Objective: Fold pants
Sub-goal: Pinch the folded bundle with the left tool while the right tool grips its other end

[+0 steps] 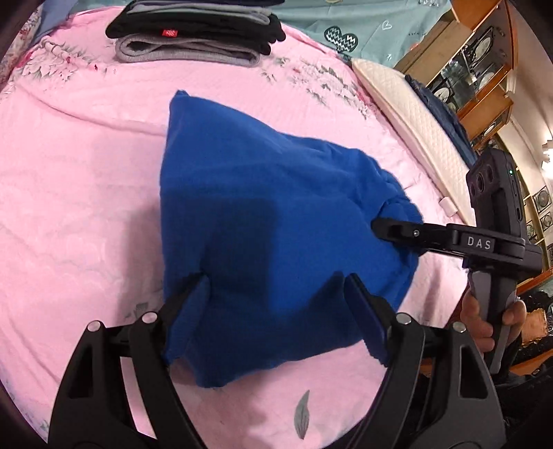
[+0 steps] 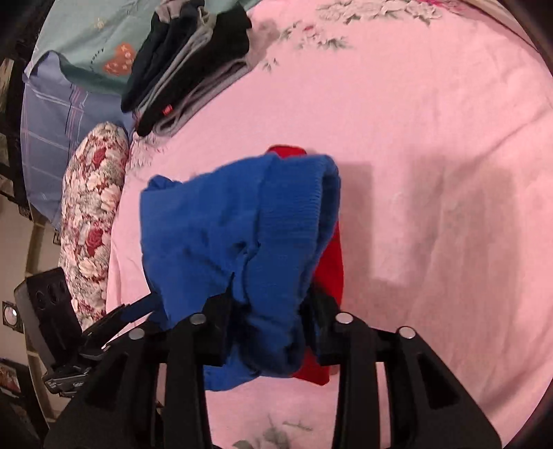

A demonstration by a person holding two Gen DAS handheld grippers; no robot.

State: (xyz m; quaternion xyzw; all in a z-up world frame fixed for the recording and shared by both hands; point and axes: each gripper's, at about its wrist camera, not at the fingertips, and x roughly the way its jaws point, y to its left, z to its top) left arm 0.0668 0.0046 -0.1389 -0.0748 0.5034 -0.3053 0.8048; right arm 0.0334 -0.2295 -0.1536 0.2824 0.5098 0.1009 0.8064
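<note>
Blue knit pants [image 1: 262,214] hang bunched above the pink bedsheet [image 1: 79,165], held up between both grippers. My left gripper [image 1: 276,290] has its jaws spread wide, with the blue cloth draped over and between them. My right gripper [image 1: 383,229] comes in from the right and is shut on the pants' ribbed edge. In the right wrist view the pants [image 2: 238,235] bunch between the right gripper's fingers [image 2: 269,304]. A red garment [image 2: 331,262] lies under the pants on the sheet. The left gripper [image 2: 138,307] shows at the lower left, touching the blue cloth.
A stack of folded black and grey clothes [image 1: 193,31] sits at the far edge of the bed; it also shows in the right wrist view [image 2: 186,65]. A cream pillow [image 1: 414,127] and a floral pillow [image 2: 93,214] lie at the bed's sides. Wooden shelves [image 1: 484,69] stand beyond.
</note>
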